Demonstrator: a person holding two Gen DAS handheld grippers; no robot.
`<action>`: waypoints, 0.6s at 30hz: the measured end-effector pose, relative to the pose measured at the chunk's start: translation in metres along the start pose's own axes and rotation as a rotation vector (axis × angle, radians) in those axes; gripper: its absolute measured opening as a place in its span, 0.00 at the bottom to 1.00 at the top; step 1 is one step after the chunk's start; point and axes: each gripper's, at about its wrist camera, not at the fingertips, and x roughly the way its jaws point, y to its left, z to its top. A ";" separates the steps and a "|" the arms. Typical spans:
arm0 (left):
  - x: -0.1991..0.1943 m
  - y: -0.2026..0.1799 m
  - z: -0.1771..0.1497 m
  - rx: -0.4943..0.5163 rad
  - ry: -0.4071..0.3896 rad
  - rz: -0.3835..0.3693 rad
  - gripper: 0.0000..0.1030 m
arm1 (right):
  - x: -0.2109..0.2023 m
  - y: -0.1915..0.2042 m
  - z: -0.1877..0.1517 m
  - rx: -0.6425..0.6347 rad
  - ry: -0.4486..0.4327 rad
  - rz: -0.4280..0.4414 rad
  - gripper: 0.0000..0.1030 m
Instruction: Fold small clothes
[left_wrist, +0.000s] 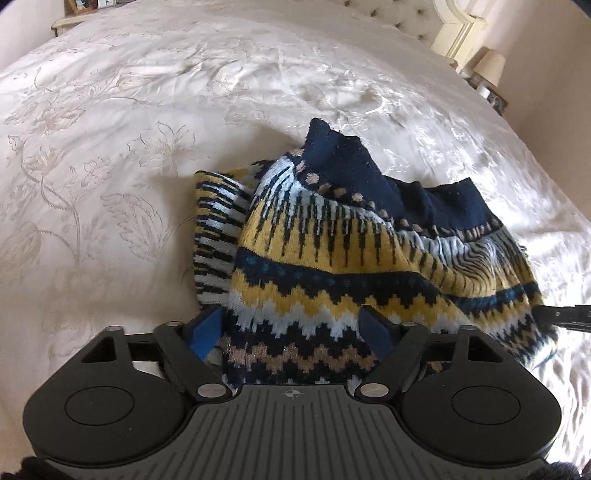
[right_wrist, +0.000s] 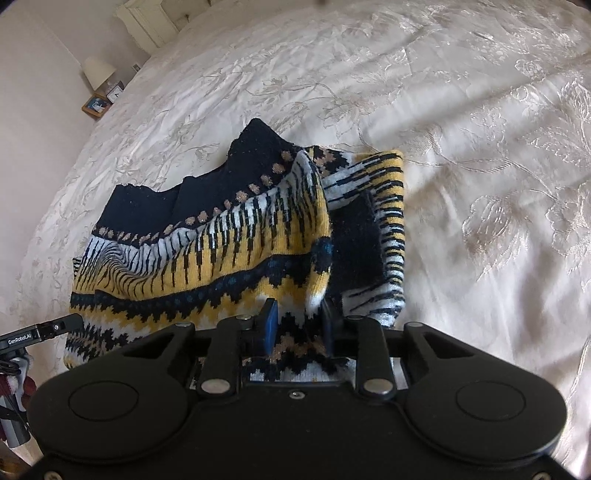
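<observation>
The knitted sweater (left_wrist: 332, 251) is small and patterned in bands: dark navy at the far end, then a row of beige dots, long yellow and white stripes with black bars, a navy band with teal dots, and yellow, white, beige and black zigzags at the near end. It lies on the bedspread (left_wrist: 129, 147), a cream cover with a woven flower pattern, in the part near the front edge of the bed and well apart from the headboard (left_wrist: 402, 18). The cloth is bunched and raised, not flat; the navy end makes 2 peaks that point toward the headboard side, and the zigzag hem points toward the cameras. Its long axis runs across the bed, from one gripper to the other. A striped part, which seems to be a sleeve (right_wrist: 388, 236), is folded along one side, at the left in the left wrist view and at the right in the right wrist view. The left gripper (left_wrist: 295, 332) has the zigzag hem between its 2 blue pads, which stand fairly wide, touching the bunched knit at both sides. The right gripper (right_wrist: 299, 325) has its jaws much closer together, pinching a narrow fold of the same hem. In both views the other gripper shows as a black bar beside the sweater.
</observation>
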 end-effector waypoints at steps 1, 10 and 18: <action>-0.001 0.000 0.000 -0.004 0.000 0.022 0.57 | 0.000 0.000 0.000 0.001 0.000 0.000 0.35; -0.017 0.000 -0.004 0.016 -0.025 0.061 0.33 | 0.004 -0.002 0.000 0.020 0.001 0.002 0.35; 0.000 0.001 -0.005 -0.016 0.045 0.015 0.34 | 0.005 -0.004 -0.001 0.025 0.005 0.008 0.36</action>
